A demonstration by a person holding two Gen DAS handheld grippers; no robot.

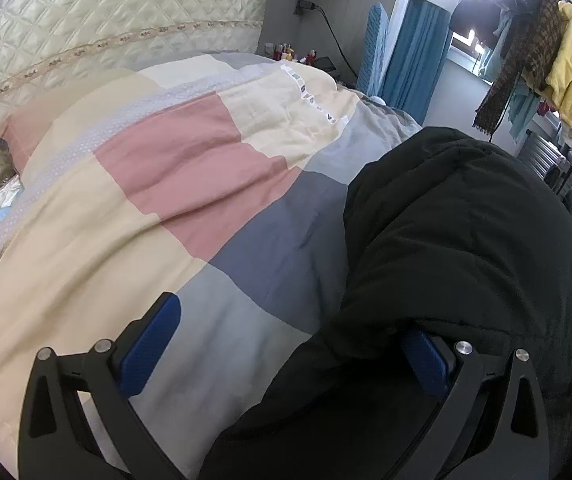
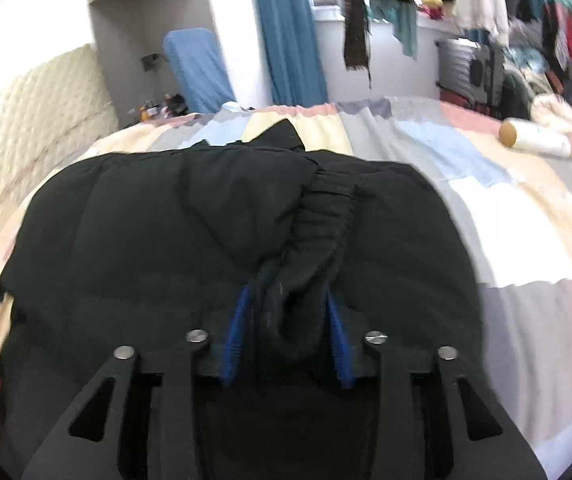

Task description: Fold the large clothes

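Black padded jacket [image 2: 166,248] lies folded on the patchwork quilt [image 1: 190,168] of the bed, toward the near edge, its bulk spread flat across the quilt. Your right gripper [image 2: 287,332] stands with its blue pads [image 2: 234,336] partly apart; the ribbed cuff [image 2: 317,232] of one sleeve runs between them, and you cannot tell whether the pads press on it. Your left gripper [image 1: 286,348] stands wide apart at the jacket's left edge: one pad [image 1: 148,346] sits over bare quilt, the other pad [image 1: 425,364] is partly buried in black fabric. A pale cylinder [image 2: 537,140] lies near the quilt's far right corner, well apart from the jacket.
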